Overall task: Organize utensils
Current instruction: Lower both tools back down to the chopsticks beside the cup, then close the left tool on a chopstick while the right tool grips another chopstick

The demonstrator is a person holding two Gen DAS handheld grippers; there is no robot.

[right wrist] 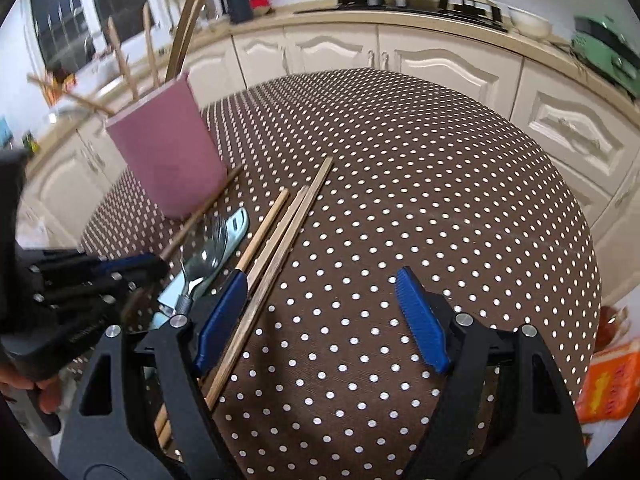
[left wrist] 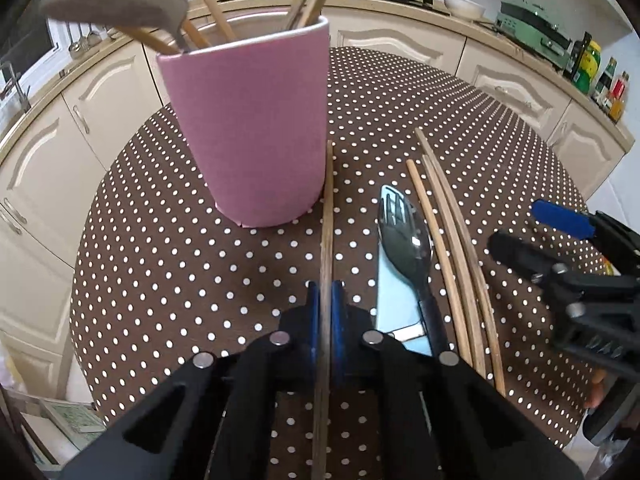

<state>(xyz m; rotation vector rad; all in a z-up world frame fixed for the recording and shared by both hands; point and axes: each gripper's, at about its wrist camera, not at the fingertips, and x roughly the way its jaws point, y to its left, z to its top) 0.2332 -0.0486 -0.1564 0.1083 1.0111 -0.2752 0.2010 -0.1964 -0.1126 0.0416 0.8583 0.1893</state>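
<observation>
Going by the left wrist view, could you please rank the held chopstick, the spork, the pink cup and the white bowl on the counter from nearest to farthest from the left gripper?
1. Held chopstick: clamped in the left gripper.
2. Spork: just right, on the table.
3. Pink cup: ahead, slightly left.
4. White bowl: far back right, on the counter.

A pink cup point(left wrist: 256, 132) stands upright holding wooden chopsticks point(left wrist: 208, 0) and a spoon point(left wrist: 116, 0), while beside it lie one dark chopstick point(left wrist: 328, 208), a steel spork point(left wrist: 408, 236) on a pale-blue knife point(left wrist: 394, 292), and three loose chopsticks point(left wrist: 452, 248).
</observation>
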